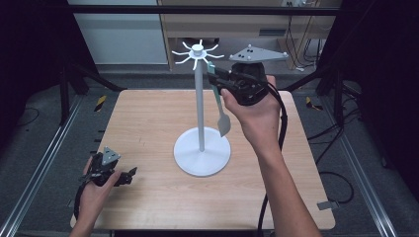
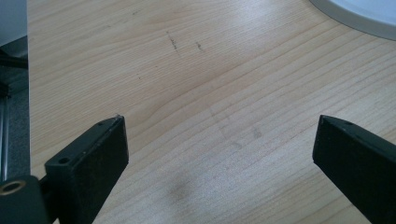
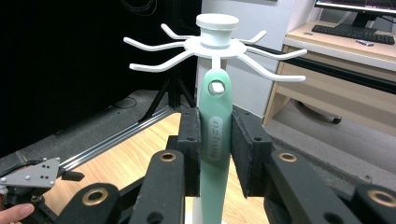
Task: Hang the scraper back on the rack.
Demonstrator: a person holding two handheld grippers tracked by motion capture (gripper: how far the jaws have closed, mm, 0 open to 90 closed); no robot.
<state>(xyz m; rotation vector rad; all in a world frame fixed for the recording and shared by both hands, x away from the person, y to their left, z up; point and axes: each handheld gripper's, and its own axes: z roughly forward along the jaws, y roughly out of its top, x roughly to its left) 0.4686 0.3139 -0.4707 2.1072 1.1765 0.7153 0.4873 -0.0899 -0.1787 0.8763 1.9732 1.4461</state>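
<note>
The right gripper (image 3: pixel 215 149) has its fingers (image 3: pixel 190 140) clenched on the mint-green handle of the spatula (image 3: pixel 215 135), one pad on each flat side, about midway along the handle. The spatula hangs upright: its hanging hole sits at a hook of the rack (image 3: pixel 217 44), just under the hub; whether the hook already carries it cannot be told. In the high view the spatula (image 1: pixel 223 122) runs down from the right gripper (image 1: pixel 217 79) beside the rack (image 1: pixel 200 98) pole, and its pale blade ends above the round base, clear of the desk (image 1: pixel 148 123).

Handling, as a judgement:
- Weight: light. One gripper carries it with ease.
- Handle: looks like stiff plastic with a smooth, rounded skin. It can twist or slide between flat pads, so grip across the flat faces, as now.
- Blade: thin and probably flexible. Do not grip there; it bends and gives poor control of the hole end.
- Grip point: mid-handle, below the hole, so the hole stays free for the hook.
- Rack: tall, thin pole on a wide base; the hooks are slender. A side push at the top may rock it.

The left gripper (image 1: pixel 111 170) rests low at the near left of the desk. Its fingers (image 2: pixel 93 154) are released, with bare desk (image 2: pixel 210 93) between them.
</note>
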